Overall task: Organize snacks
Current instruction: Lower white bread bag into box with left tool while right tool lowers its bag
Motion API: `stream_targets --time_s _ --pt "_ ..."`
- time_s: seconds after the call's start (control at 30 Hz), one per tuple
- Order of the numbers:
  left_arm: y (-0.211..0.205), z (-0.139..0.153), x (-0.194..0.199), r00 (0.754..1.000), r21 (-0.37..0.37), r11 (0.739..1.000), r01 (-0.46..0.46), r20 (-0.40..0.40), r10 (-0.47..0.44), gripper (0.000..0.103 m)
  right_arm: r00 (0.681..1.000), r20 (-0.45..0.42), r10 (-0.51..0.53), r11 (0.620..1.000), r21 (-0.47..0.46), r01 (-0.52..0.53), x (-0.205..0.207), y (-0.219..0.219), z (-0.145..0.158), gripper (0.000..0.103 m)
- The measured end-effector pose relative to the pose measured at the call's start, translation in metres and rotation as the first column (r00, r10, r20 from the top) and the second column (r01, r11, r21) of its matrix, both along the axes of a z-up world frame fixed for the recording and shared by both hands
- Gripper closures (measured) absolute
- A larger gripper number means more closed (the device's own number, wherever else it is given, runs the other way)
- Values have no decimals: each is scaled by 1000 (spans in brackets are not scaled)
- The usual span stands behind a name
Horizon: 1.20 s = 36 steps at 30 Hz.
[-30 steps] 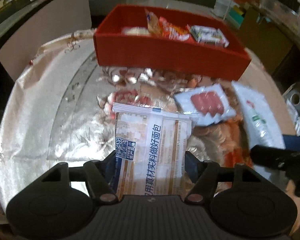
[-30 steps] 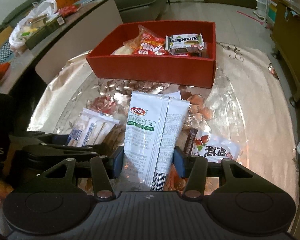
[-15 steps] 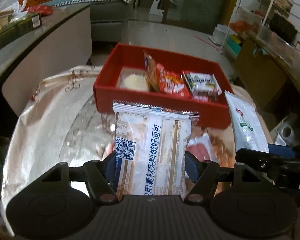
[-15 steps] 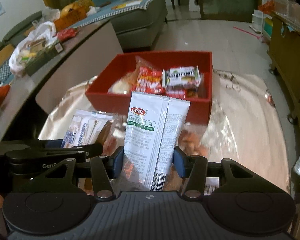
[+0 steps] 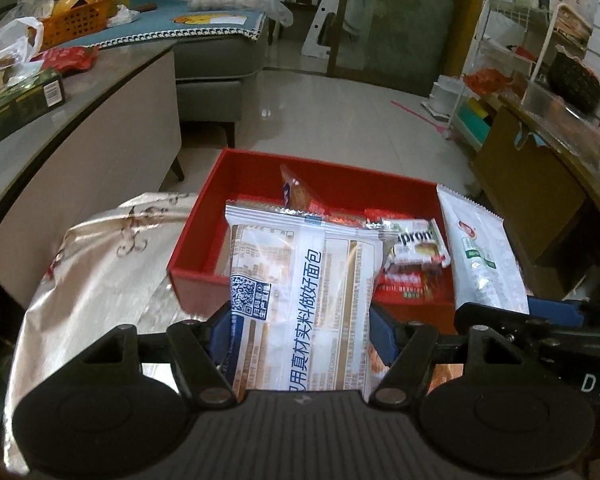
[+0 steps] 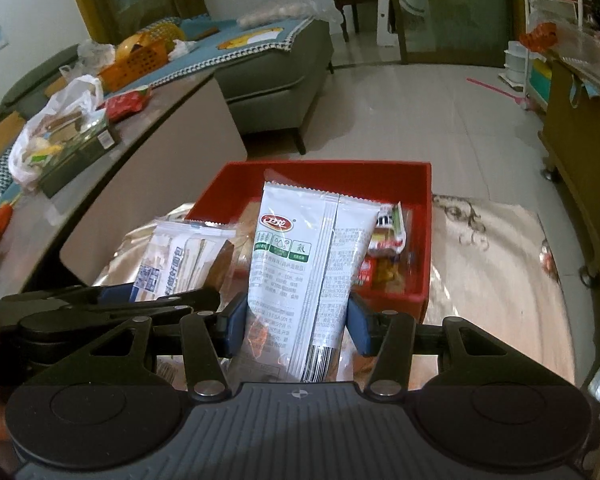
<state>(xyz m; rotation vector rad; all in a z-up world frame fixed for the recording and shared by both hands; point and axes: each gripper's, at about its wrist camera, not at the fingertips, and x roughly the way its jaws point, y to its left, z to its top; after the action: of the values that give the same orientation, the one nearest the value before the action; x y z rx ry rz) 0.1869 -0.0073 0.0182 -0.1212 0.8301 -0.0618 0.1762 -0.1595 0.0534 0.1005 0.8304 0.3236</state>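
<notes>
My left gripper is shut on a clear bread packet with blue print, held in the air just before the red box. My right gripper is shut on a tall white snack bag with a red logo, also held up in front of the red box. The box holds several snack packs, among them a white wafer pack and red packs. Each gripper's load shows in the other's view: the white bag and the bread packet.
The box sits on a table with a shiny silver patterned cloth. A long cluttered counter runs along the left. A grey sofa stands beyond on a tiled floor. A wooden cabinet is at the right.
Both grippers have lifted their packets off the table and moved toward the red box. The views have tilted up, so the room shows and the snacks on the cloth are out of sight.
</notes>
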Motion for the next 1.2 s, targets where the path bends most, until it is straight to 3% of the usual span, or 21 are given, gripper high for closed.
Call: stream_targets --time_s 1.2 --pt "-5 -23 93 998 28 997 -66 9 66 42 1000 -15 -27 1000 2 27 98 7 -23 44"
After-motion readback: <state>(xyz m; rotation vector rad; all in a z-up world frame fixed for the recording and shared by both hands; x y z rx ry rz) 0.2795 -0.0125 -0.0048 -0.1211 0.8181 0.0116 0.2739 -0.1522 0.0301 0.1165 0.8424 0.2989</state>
